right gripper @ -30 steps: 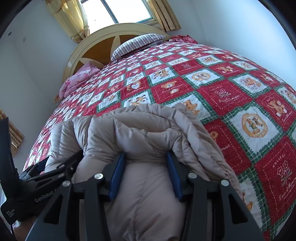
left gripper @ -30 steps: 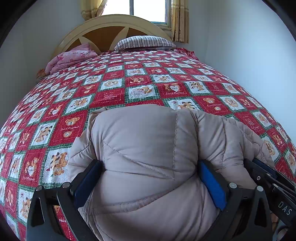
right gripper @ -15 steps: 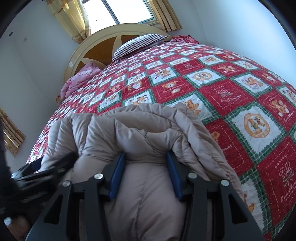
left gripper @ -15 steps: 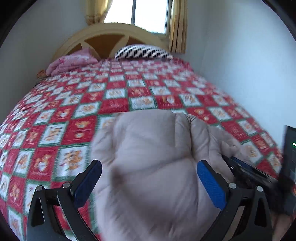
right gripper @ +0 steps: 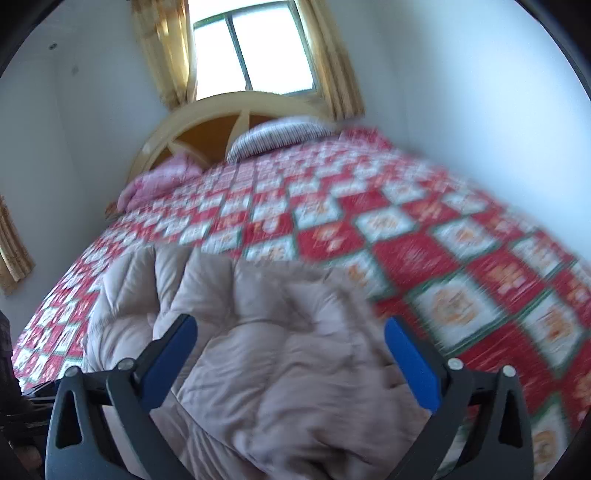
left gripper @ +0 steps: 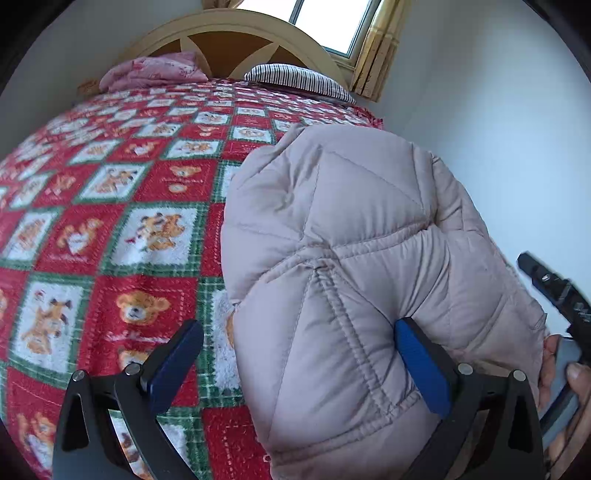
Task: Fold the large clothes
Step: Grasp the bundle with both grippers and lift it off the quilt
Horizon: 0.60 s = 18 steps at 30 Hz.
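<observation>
The right gripper (right gripper: 290,354) had its jaws wide apart, and they had just been opening. The folded beige padded jacket (right gripper: 280,369) lay between and below its blue pads (right gripper: 412,365), but the pads did not press on it. This view was blurred, so the small details of the cloth were not clear.

The left gripper (left gripper: 295,362) also stood wide. Its right pad (left gripper: 421,365) touched the side of the jacket (left gripper: 351,266), and its left pad (left gripper: 173,362) was free over the red patchwork quilt (left gripper: 110,229), apart from the jacket. So the jacket sat on the right-hand side of this jaw gap, not in its middle, and nothing was squeezed.

The jacket rested on the quilt as a thick bundle. Beyond both jaws were a striped pillow (left gripper: 299,75), a pink bundle (left gripper: 155,70) and the curved headboard (left gripper: 229,29). Right of the left gripper's jaw, a hand (left gripper: 561,376) was holding a dark tool.
</observation>
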{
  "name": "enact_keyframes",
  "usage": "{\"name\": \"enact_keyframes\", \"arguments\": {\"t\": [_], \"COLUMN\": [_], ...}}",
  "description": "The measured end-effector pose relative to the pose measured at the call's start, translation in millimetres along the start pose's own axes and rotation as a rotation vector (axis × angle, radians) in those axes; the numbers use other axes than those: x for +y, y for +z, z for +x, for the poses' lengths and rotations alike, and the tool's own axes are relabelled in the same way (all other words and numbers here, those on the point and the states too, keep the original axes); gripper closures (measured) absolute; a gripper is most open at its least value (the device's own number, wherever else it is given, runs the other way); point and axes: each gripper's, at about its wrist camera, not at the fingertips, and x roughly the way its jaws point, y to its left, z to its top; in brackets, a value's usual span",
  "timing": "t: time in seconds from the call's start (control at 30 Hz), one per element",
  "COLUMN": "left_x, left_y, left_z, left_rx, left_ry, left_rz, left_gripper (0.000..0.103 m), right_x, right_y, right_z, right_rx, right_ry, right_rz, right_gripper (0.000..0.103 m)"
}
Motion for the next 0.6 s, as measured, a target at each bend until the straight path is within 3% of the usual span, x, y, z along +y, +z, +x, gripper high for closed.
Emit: {"name": "enact_keyframes", "arguments": {"t": [0.1, 0.2, 0.4, 0.5, 0.57, 0.6], "left_x": [14, 22, 22, 16, 5, 1], "left_y": [-3, -6, -10, -10, -12, -12], "left_z": [5, 10, 11, 13, 13, 11], "left_rx": [0.016, 0.040, 0.052, 0.059, 0.072, 0.078], "left_ry": [-0.095, -0.169, -0.234, -0.261, -0.293, -0.303], "left_rz": [-0.067, -0.113, -0.130, -0.111, -0.082, -0.069], "left_gripper": [0.001, 0.001, 0.001, 0.001, 0.001, 0.001], "right_x": [-14, -43, -75, -92, -93, -90], "right_y": [5, 5, -7, -21, -27, -29], "right_z": [3, 27, 55, 71, 68, 69], "right_rx": [0.050, 0.209, 0.384, 0.456, 0.424, 0.426], "right_ry": [-0.096, -0.070, 0.123, 0.281, 0.333, 0.353], "right_rz": [-0.030, 0.038, 0.164, 0.300, 0.297, 0.285], "right_gripper": [0.000, 0.000, 0.000, 0.000, 0.003, 0.009]}}
